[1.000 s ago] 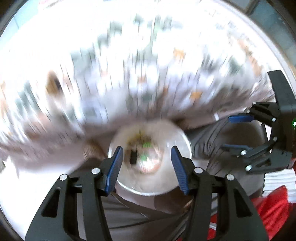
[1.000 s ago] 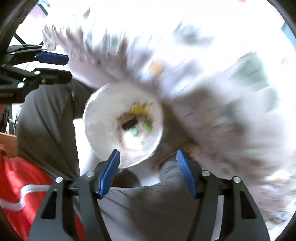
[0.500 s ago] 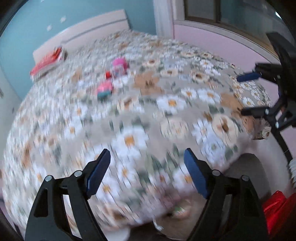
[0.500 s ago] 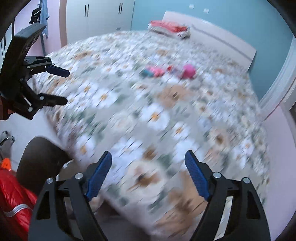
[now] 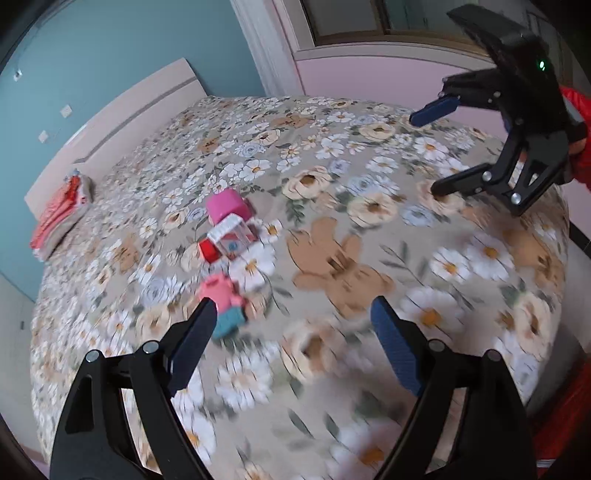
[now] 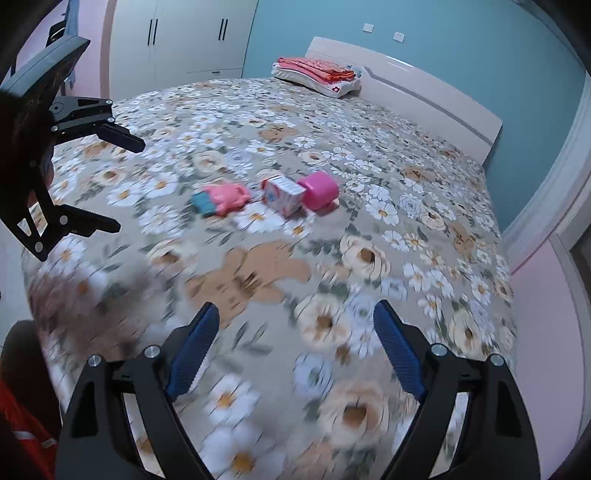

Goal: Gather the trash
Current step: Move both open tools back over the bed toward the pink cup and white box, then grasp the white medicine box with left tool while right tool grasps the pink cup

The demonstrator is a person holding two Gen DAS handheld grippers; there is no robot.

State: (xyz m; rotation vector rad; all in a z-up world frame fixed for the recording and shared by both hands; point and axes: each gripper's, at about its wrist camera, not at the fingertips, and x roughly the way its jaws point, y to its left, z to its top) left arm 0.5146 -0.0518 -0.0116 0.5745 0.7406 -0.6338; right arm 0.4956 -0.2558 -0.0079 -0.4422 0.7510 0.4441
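Observation:
Three pieces of trash lie together mid-bed on the flowered bedspread [image 5: 332,147]: a pink cup [image 5: 225,206] on its side, a small white and red carton [image 5: 231,238], and a pink and teal packet [image 5: 223,302]. The right wrist view shows the same cup [image 6: 319,190], carton [image 6: 282,194] and packet [image 6: 221,199]. My left gripper [image 5: 291,314] hovers over the bed just short of the packet, jaws opening with nothing between them. My right gripper [image 6: 295,314] hangs above the bed's near part, jaws also opening and empty. Each gripper appears in the other's view, the right gripper [image 5: 424,155] and the left gripper [image 6: 129,184].
A folded red blanket on a pillow [image 6: 317,72] lies by the white headboard [image 6: 424,92]. White wardrobes [image 6: 184,37] stand behind the bed's far side; a window [image 5: 369,22] is on the pink wall. A red sleeve [image 5: 576,110] shows behind the right gripper.
Both grippers have risen from over a white bin with trash inside and swung out above the bed. Their jaws stand wider than before. The trash on the bed has come closer.

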